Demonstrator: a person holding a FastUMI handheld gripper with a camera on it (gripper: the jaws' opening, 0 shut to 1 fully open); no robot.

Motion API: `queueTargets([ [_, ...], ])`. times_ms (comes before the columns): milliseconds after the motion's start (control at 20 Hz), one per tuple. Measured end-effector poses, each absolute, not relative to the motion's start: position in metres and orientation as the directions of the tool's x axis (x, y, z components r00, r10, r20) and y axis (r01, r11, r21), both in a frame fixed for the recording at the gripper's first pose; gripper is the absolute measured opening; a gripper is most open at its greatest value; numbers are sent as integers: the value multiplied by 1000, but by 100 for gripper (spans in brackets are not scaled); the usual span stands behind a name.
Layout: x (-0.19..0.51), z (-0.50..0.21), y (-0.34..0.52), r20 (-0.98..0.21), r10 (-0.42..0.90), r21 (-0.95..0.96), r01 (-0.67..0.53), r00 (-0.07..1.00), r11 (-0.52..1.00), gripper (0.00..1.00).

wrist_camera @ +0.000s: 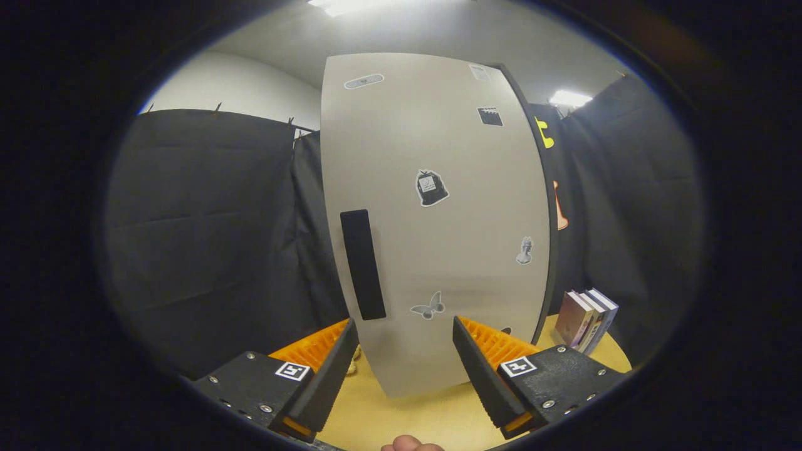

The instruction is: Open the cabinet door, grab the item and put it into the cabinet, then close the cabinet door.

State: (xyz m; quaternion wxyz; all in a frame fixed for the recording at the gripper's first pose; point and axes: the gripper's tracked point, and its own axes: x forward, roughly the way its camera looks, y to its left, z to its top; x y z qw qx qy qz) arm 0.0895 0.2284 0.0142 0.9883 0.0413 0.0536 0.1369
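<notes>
A tall cabinet stands on the yellow table (401, 416) just ahead of my fingers. Its pale grey door (438, 250) faces me, carries several small stickers and looks closed. A black vertical handle (362, 264) runs near the door's left edge, above my left finger. My gripper (404, 326) is open, with the door's lower part showing in the wide gap between the fingers and nothing held. A small pale object (355, 362) peeks out beside the left finger at the cabinet's foot; most of it is hidden.
A few books (588, 319) stand upright on the table to the right of the cabinet. Black cloth walls close the booth on the left and right. A person's fingertip (408, 445) shows under the gripper.
</notes>
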Motion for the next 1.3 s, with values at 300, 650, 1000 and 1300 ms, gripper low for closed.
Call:
queueTargets([
  [300, 94, -2, 245, -102, 246, 90, -237, 964, 967, 95],
  [650, 101, -13, 253, -96, 218, 29, -216, 971, 976, 95],
  [1000, 102, -17, 266, -100, 219, 40, -216, 971, 976, 95],
  [1300, 113, -19, 268, -104, 196, 38, -193, 975, 981, 95],
])
